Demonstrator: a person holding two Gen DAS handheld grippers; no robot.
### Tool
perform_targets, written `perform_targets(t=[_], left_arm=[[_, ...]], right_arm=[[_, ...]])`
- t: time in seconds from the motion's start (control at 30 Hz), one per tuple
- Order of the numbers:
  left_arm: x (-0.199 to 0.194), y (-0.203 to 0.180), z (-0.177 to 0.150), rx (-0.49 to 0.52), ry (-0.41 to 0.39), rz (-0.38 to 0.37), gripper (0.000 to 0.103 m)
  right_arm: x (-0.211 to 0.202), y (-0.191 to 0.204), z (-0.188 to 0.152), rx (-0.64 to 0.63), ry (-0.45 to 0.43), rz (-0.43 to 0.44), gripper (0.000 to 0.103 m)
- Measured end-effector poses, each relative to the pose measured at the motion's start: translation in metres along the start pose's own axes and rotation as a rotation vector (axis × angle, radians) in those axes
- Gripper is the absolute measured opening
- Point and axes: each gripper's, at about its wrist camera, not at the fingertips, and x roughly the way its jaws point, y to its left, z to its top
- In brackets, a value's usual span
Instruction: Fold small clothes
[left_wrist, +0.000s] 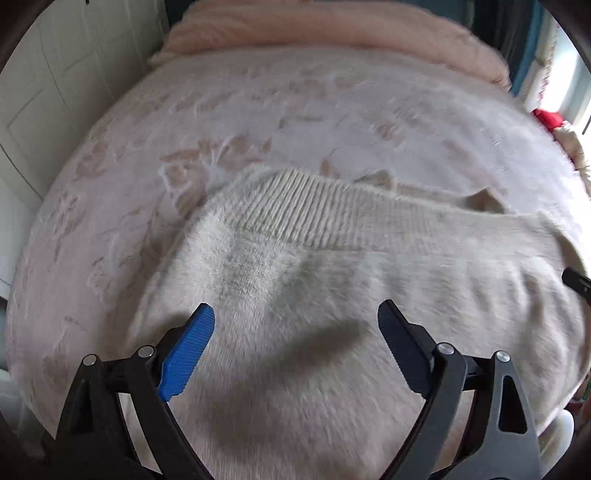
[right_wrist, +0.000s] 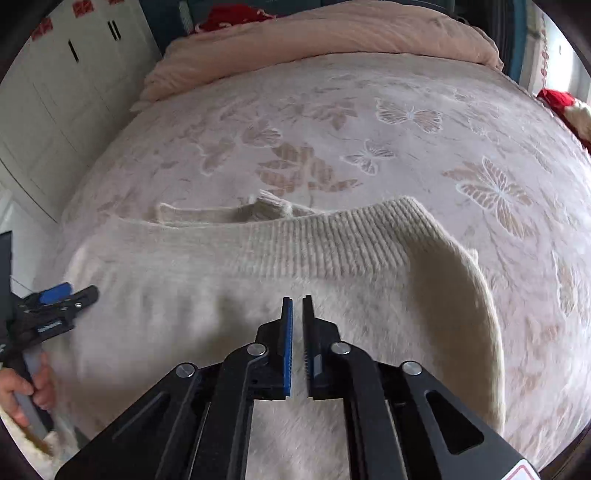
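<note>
fuzzy cream sweater (left_wrist: 295, 295) flat on the bed (left_wrist: 258, 110), left gripper (left_wrist: 295, 317) spread wide above it holding nothing, right gripper (right_wrist: 297, 306) pressed together, empty, over the sweater too

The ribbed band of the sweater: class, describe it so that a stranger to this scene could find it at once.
Start at the wide bed cover patterned with butterflies. A fuzzy cream sweater lies spread across its near part. Along the sweater's far edge runs the ribbed band: its close parallel knit ridges set it apart from the soft, plain fluff around it.
</note>
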Motion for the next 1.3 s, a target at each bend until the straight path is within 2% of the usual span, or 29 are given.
perform_targets(t=[0.03,0.1,0.13,0.2,0.23,0.3,0.37,0.43,0.53,0.57,0.6,0.63,0.67,0.7,0.77,0.8,0.83,0.9,0.93,0.97,1.07,1.1,1.2,1.3], left_arm=[[0.007,0.005,-0.002,-0.019,0.018,0.005,0.089],[0.011,0.013,-0.006,-0.044,0.008,-0.026,0.09],[0.01,0.015,-0.007,-0.045,0.002,-0.034,0.09],[0.007,0.016,-0.009,-0.031,-0.006,-0.037,0.09],[0.005,0.017,-0.009,-0.032,-0.011,-0.041,0.09],[-0.008,0.018,-0.003,-0.059,-0.052,-0.071,0.089],[-0.015,0.021,0.013,-0.085,-0.087,-0.104,0.089],[-0.012,0.026,0.037,-0.118,-0.087,-0.087,0.091],[0.019,0.046,0.063,-0.177,-0.005,-0.049,0.092],[0.035,0.055,0.069,-0.215,0.043,-0.026,0.092],[0.044,0.058,0.07,-0.228,0.064,-0.04,0.09],[0.051,0.061,0.071,-0.226,0.07,-0.054,0.083],[0.057,0.06,0.073,-0.195,0.077,-0.056,0.068],[0.059,0.06,0.073,-0.175,0.074,-0.064,0.06],[0.058,0.062,0.074,-0.17,0.057,-0.07,0.057],[0.059,0.064,0.074,-0.179,0.055,-0.066,0.057],[0.062,0.068,0.075,-0.193,0.057,-0.069,0.058],[0.067,0.071,0.075,-0.226,0.058,-0.08,0.064],[0.067,0.069,0.075,-0.226,0.055,-0.077,0.065],[0.061,0.067,0.075,-0.22,0.047,-0.073,0.066],[0.03,0.068,0.067,-0.215,0.006,-0.092,0.067],[0.018,0.07,0.06,-0.212,-0.018,-0.105,0.071],[-0.028,0.082,0.022,-0.234,-0.085,-0.152,0.084],[-0.055,0.101,-0.034,-0.353,-0.078,-0.226,0.09]], right_arm=[[0.025,-0.031,0.006,0.026,0.026,-0.158,0.0],[0.021,-0.076,0.001,0.169,0.015,-0.109,0.0],[0.011,-0.093,-0.001,0.228,0.006,-0.116,0.0],[-0.011,-0.107,-0.003,0.272,-0.028,-0.093,0.0],[-0.019,-0.107,-0.002,0.266,-0.037,-0.085,0.005],[-0.026,-0.101,0.005,0.23,-0.052,-0.085,0.016],[-0.023,-0.097,0.016,0.215,-0.068,-0.065,0.049],[-0.004,-0.095,0.028,0.223,-0.038,-0.037,0.064],[0.028,-0.088,0.039,0.22,0.03,-0.045,0.064],[0.036,-0.084,0.04,0.209,0.041,-0.045,0.056],[0.041,-0.08,0.04,0.193,0.047,-0.016,0.039],[0.039,-0.076,0.042,0.183,0.039,-0.004,0.007],[0.033,-0.074,0.043,0.172,0.01,-0.042,0.007],[0.023,-0.079,0.044,0.174,-0.035,-0.085,0.007],[0.023,-0.104,0.041,0.252,-0.048,-0.121,0.006],[0.034,-0.122,0.036,0.311,-0.014,-0.126,0.006],[0.047,-0.133,0.03,0.358,0.03,-0.098,0.007],[0.045,-0.129,0.032,0.33,0.025,-0.091,0.011],[0.039,-0.123,0.035,0.312,0.022,-0.081,0.019],[0.025,-0.114,0.038,0.293,0.0,-0.06,0.025],[-0.02,-0.082,0.033,0.201,-0.092,-0.088,0.025],[-0.036,-0.068,0.025,0.173,-0.111,-0.061,0.025],[-0.062,-0.023,-0.006,0.09,-0.12,0.018,0.025],[-0.064,0.023,-0.027,0.043,-0.086,0.128,0.016]])
